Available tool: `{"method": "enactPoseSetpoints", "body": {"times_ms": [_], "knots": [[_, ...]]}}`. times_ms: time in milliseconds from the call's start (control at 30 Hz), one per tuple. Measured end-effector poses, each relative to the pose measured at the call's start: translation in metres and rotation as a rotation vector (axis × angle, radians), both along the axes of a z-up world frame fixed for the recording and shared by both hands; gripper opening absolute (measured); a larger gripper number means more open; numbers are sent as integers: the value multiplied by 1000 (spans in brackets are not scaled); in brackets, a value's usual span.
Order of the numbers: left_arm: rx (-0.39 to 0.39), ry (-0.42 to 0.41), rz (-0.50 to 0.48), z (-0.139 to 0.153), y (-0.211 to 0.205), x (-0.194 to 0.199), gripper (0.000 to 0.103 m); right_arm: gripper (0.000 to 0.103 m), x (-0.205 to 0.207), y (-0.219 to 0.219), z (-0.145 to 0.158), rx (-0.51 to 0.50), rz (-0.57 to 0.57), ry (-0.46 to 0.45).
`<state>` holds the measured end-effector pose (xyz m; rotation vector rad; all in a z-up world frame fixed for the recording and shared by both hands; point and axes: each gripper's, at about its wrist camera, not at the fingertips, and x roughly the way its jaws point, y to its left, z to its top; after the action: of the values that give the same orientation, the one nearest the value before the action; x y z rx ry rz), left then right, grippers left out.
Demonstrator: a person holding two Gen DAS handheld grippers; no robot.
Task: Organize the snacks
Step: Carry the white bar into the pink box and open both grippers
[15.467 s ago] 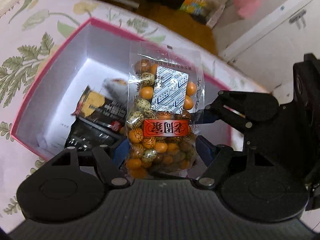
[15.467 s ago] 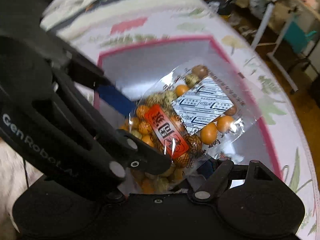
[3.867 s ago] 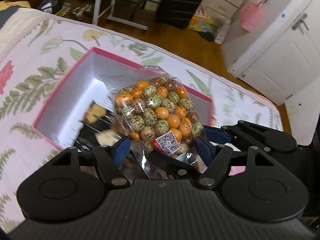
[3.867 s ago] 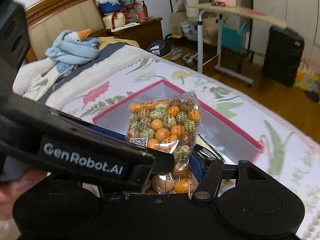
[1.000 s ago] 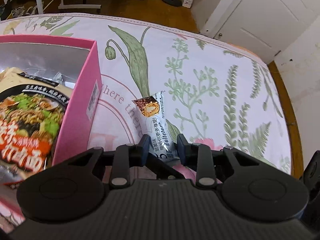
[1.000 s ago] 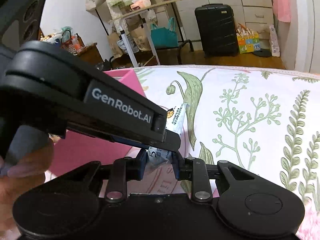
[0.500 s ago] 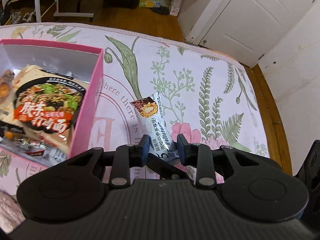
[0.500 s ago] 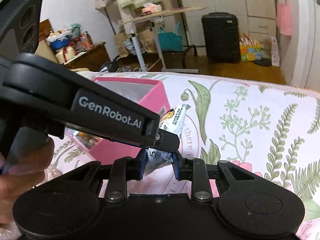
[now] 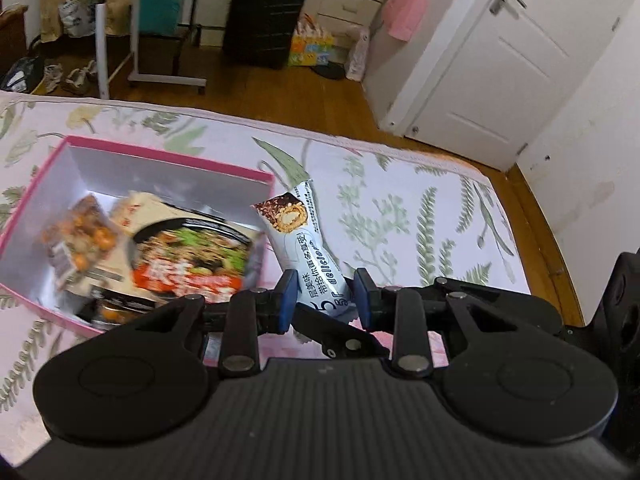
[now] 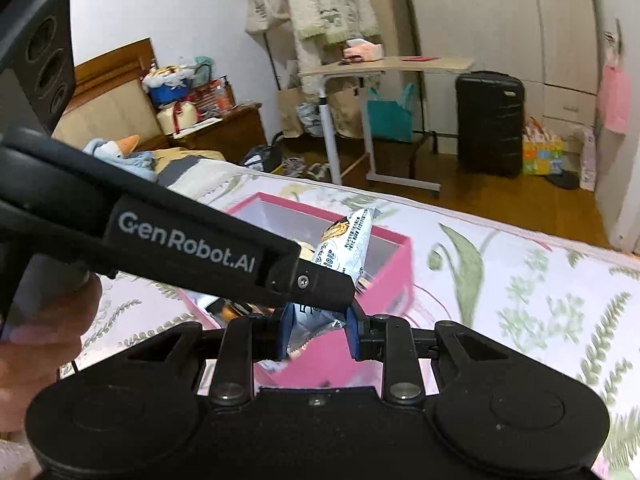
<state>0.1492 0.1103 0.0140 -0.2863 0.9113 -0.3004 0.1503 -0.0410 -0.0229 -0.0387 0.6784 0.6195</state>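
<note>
A white snack bar wrapper (image 9: 304,240) with a chocolate roll picture is pinched at its lower end by both grippers. My left gripper (image 9: 325,300) is shut on it, and its blue pads touch the wrapper's sides. My right gripper (image 10: 317,332) is shut on the same snack bar (image 10: 348,248), partly hidden behind the left gripper's black body, which crosses the right wrist view. The bar hangs in the air beside the right wall of the pink box (image 9: 168,160), which holds a noodle packet (image 9: 192,256) and a bag of orange and green nuts (image 9: 80,240).
The pink box (image 10: 384,280) sits on a floral bed cover (image 9: 420,208). A hand (image 10: 44,320) holds the left gripper's handle. Beyond the bed lie a wooden floor, a rolling side table (image 10: 384,68), a black suitcase (image 9: 264,20) and a white door (image 9: 500,64).
Both grippers have risen with the snack bar and swung left toward the pink box; more of the box's inside and the room behind has come into view.
</note>
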Motion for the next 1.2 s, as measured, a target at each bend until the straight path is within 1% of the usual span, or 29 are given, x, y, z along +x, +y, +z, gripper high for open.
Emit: {"method": "enactPoseSetpoints", "body": {"times_ms": [167,467,533,567,600,633,667,767,867,933,1000,1200], "knots": [[-3,15,35,-7,26,9,29,32,12,23,-3,1,33,17],[3,71,107,-39,44,38,29,32,32,52,-25,-47,46,38],[28,77,113,-44,42,46,31,32,39,54,-31,-47,36,46],[37,81,118,-46,41,48,34,33,41,54,-34,-47,29,48],[39,86,128,-48,41,50,40,33,41,54,-37,-49,19,44],[43,94,136,-50,40,51,44,39,41,54,-38,-53,15,37],[44,93,139,-52,40,50,46,45,39,53,-40,-59,10,27],[50,64,128,-52,39,41,49,45,31,43,-38,-62,-6,15],[54,42,121,-50,39,27,50,45,23,31,-35,-46,-21,35],[45,35,134,-49,41,17,50,45,12,21,-32,-38,-38,39],[57,22,141,-48,39,8,50,45,4,17,-29,-36,-54,37],[58,-11,123,-34,41,-21,50,45,-23,6,-12,-69,-97,23]]}}
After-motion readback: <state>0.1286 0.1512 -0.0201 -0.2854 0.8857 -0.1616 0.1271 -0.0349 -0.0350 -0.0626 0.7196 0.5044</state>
